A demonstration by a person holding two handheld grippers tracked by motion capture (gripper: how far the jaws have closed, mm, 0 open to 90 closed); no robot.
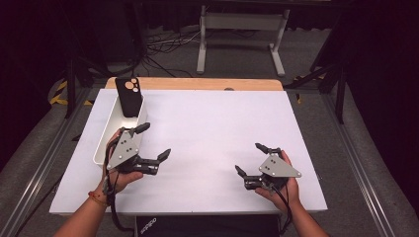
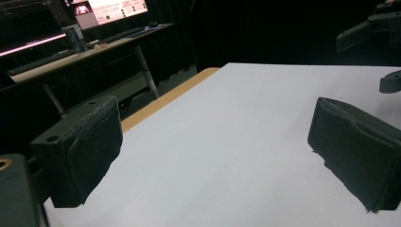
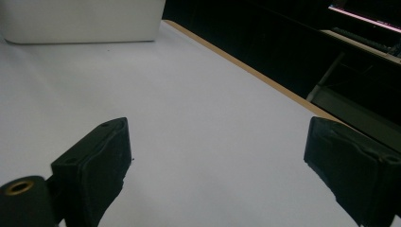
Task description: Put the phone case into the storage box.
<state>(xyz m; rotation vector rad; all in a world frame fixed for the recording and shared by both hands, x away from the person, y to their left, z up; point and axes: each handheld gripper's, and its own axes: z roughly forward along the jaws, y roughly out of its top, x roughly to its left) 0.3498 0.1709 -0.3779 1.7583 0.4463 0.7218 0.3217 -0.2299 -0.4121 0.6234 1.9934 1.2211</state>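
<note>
A black phone case (image 1: 129, 96) with several camera holes stands upright at the far end of a white bin (image 1: 106, 143) on the table's left side. My left gripper (image 1: 155, 140) is open beside the bin's near right wall, jaws wide apart over the white table, nothing between them. My right gripper (image 1: 250, 158) is open near the front right of the table, also holding nothing. In the left gripper view the pads (image 2: 85, 151) frame bare white surface, with the other gripper's jaw tips (image 2: 364, 30) at the upper right. In the right gripper view the bin (image 3: 80, 21) sits far off.
A white sheet (image 1: 207, 128) covers the table, with a wooden strip (image 1: 207, 84) bare along the far edge. Metal rails run along both sides. A white stand (image 1: 242, 34) and cables lie on the floor beyond. A dark device (image 1: 197, 224) lies at the front edge.
</note>
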